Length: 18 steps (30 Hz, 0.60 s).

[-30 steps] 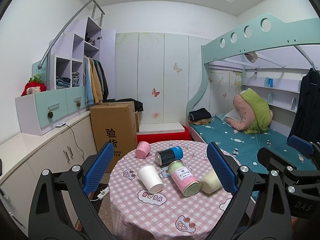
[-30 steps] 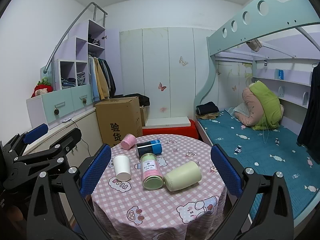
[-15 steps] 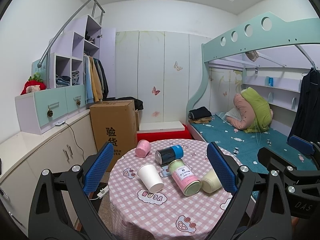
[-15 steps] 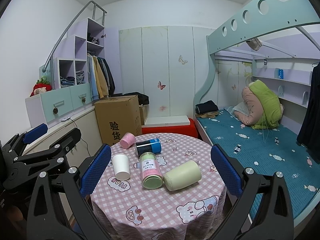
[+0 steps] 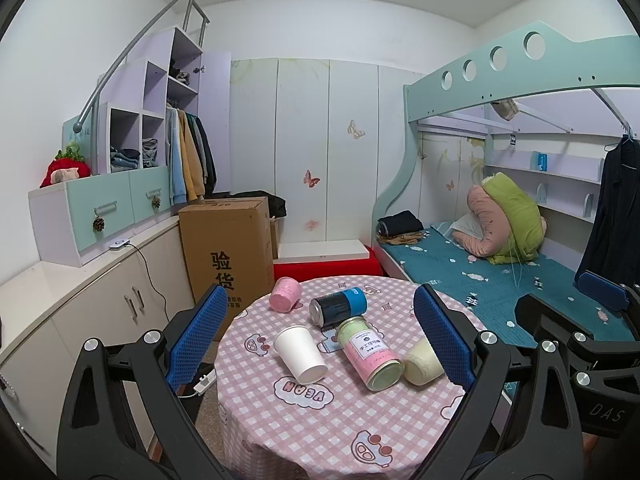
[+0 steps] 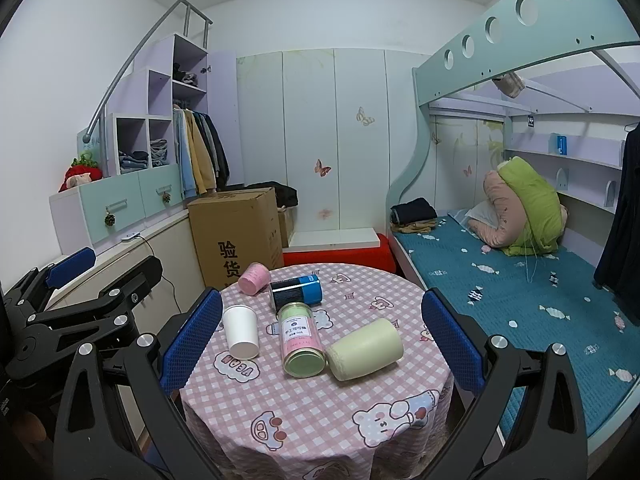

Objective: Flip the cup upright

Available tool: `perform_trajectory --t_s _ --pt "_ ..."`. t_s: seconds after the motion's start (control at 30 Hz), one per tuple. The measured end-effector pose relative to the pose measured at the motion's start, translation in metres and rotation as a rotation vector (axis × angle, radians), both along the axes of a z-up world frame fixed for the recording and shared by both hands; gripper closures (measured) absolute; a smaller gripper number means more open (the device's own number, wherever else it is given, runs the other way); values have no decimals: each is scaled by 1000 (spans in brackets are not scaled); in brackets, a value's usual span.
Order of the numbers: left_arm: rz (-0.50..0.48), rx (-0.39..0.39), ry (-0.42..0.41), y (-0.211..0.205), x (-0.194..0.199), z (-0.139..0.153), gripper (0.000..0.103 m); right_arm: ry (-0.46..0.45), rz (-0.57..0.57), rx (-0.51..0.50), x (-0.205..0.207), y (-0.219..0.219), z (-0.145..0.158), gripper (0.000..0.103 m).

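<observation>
1. Nearest the cameras, my left gripper (image 5: 316,332) has its fingers spread wide with nothing between them, above the near edge of the round bench (image 5: 288,432); my right gripper (image 6: 320,332) is just as wide open and holds nothing.
2. On the pink checked cloth, the white paper cup (image 5: 300,354) lies on its side left of centre, its mouth tipped away from me and its base toward me; in the right view it (image 6: 240,331) sits close to my left-hand finger pad.
3. Just right of it lies a pink jar with a pale green lid (image 5: 369,354), lid toward me, and touching that lid is a cream cup (image 6: 364,349), also on its side.
4. Behind the jar lies a dark can with a blue band (image 5: 338,309), nearly touching it.
5. Farther back, near the far rim, a pink cup (image 5: 285,294) lies tipped over.
6. Beyond the bench stand a cardboard box (image 5: 228,248) on the left and a bunk bed (image 5: 520,272) on the right.
</observation>
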<state>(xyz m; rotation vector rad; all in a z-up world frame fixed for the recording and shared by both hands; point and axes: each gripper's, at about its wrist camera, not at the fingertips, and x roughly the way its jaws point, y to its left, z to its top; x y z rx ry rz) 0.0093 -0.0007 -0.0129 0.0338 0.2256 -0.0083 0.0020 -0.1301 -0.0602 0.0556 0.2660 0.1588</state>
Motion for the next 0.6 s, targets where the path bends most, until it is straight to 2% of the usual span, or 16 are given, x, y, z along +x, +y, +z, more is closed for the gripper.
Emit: perform_trajectory --t_s 0.17,0.6 --pt "-2 -2 7 3 12 -17 8 10 -1 0 6 2 -7 6" --pt "-2 -1 12 4 14 -19 8 14 -1 1 9 2 -12 6"
